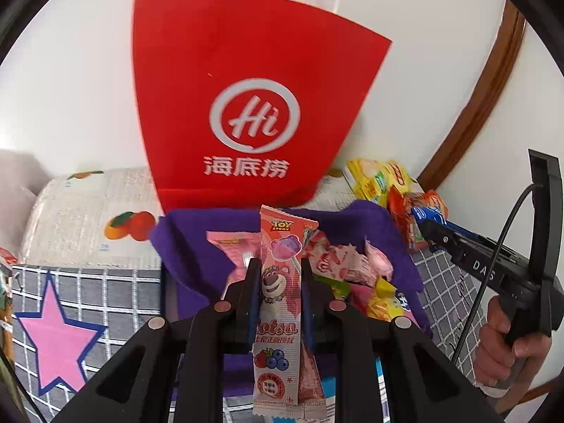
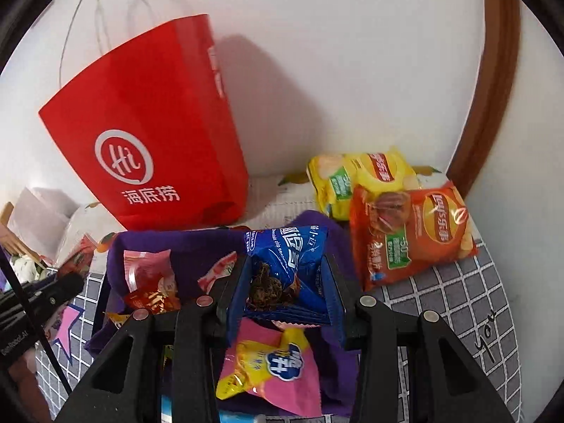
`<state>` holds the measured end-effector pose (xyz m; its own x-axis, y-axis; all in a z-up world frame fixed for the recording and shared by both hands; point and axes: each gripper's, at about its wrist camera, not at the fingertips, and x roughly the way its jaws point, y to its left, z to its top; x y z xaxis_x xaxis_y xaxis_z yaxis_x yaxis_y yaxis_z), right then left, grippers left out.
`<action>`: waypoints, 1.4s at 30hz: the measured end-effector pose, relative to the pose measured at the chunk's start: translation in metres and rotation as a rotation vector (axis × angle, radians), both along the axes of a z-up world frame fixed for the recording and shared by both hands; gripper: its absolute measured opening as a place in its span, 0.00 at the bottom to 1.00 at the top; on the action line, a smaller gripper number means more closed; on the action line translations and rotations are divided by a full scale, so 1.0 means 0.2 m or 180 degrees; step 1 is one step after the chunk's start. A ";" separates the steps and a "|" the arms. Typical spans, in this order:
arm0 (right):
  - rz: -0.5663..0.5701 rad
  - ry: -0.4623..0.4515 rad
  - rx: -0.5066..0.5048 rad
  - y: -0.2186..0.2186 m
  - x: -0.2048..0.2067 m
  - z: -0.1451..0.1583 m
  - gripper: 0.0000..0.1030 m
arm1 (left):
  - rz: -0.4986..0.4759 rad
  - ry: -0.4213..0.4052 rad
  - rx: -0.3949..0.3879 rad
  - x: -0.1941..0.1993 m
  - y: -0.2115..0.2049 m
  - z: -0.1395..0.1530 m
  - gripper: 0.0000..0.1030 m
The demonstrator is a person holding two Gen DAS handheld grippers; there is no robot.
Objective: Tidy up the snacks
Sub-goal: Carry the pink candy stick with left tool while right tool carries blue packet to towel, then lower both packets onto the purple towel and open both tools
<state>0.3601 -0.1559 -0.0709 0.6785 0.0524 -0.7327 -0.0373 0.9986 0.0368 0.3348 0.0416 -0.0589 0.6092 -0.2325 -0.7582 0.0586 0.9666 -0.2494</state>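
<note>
While both grippers are hovering over the purple bin (image 1: 394,243), left gripper (image 1: 278,275) jaws are clamping a lollipop packet (image 1: 280,303), right gripper (image 2: 287,275) jaws a blue cookie packet (image 2: 292,257); releasing inside seems next.

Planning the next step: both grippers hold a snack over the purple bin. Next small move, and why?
Probably open the left gripper: its lollipop packet already hangs over the purple bin, which holds other sweets. The right gripper holds the blue cookie pack and can follow.

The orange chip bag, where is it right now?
In the right wrist view, the orange chip bag lies at right on the checked cloth, overlapping the yellow chip bag behind it, beside the purple bin.
</note>
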 end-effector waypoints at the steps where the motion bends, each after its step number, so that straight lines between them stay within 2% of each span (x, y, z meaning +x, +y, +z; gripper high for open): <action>1: -0.0005 0.0011 -0.0007 -0.01 0.00 0.00 0.39 | -0.0018 0.0017 0.0003 0.00 -0.01 -0.01 0.18; 6: 0.0026 0.0108 -0.0253 0.02 0.02 -0.05 0.39 | -0.0050 0.0032 0.0010 0.00 -0.03 -0.01 0.18; 18: 0.0418 0.0354 -0.0368 0.23 0.06 -0.17 0.39 | -0.0001 0.0073 -0.0043 0.01 0.00 -0.02 0.19; 27: 0.0455 0.0536 -0.0402 0.28 0.09 -0.25 0.40 | 0.0037 0.0048 -0.0114 0.00 0.05 0.00 0.19; 42: 0.0450 0.0674 -0.0515 0.31 0.13 -0.34 0.40 | 0.0044 0.0090 -0.0143 0.01 0.06 -0.01 0.19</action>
